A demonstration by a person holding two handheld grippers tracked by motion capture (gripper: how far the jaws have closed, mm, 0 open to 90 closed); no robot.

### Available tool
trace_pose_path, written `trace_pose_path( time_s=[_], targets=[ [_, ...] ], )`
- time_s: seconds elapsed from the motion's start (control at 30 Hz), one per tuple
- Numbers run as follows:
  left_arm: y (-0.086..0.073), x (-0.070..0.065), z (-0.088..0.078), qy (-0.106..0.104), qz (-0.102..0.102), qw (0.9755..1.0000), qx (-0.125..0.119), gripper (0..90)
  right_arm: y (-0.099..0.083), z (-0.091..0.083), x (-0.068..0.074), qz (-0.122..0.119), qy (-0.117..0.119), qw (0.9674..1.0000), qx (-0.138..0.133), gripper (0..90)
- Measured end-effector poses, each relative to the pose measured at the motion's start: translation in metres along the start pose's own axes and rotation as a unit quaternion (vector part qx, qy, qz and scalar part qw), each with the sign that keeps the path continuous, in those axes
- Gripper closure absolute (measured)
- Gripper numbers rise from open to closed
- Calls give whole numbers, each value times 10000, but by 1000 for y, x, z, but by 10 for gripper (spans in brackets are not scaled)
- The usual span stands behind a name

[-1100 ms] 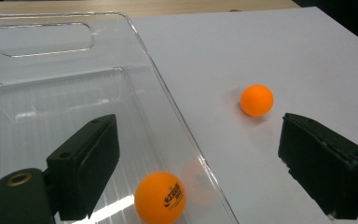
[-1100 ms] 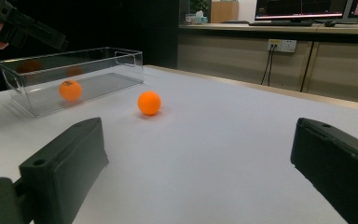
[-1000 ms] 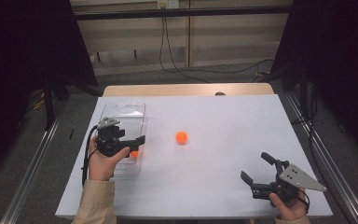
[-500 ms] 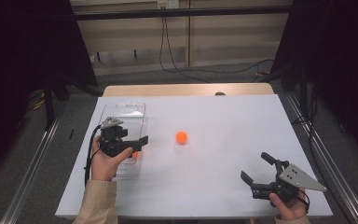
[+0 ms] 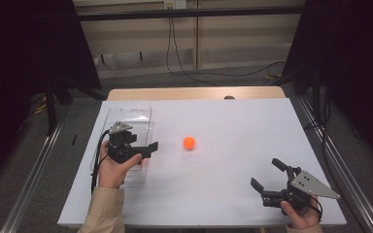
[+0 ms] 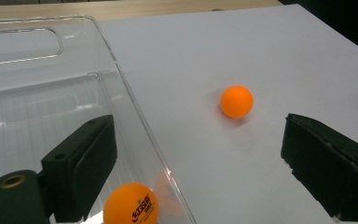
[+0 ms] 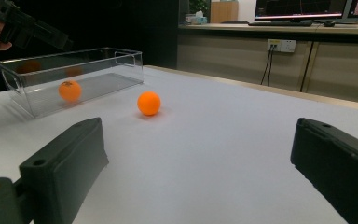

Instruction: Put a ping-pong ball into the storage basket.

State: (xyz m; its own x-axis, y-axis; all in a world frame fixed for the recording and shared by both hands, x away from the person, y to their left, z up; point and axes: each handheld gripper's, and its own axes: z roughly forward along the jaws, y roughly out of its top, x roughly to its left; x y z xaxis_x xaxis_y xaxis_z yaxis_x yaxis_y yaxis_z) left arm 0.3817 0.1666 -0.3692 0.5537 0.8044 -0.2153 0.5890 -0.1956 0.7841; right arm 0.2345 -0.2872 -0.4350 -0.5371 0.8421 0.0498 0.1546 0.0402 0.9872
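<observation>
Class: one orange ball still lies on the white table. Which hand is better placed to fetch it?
Left. The open left gripper hovers over the clear plastic bin, nearer the loose orange ball than the right gripper.

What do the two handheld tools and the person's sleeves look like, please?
Both are black. The left tool has chunky block-shaped jaws, a small grey three-cornered plate on top and a black cable trailing back along a beige sleeve. The right tool carries a larger grey triangular plate with small holes. No markings are readable.

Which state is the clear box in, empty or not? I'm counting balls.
Not empty: one orange ball lies inside the clear box. A second orange ball sits outside on the white table.
</observation>
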Motion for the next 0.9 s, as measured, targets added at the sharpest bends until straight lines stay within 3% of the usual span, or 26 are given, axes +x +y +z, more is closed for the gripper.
trace_pose_path(
  time_s=[0.9],
  targets=[
    [2,-9,6,-135,89,9999,-10,103,0,1,0,24,1,10000,6,17]
  ],
)
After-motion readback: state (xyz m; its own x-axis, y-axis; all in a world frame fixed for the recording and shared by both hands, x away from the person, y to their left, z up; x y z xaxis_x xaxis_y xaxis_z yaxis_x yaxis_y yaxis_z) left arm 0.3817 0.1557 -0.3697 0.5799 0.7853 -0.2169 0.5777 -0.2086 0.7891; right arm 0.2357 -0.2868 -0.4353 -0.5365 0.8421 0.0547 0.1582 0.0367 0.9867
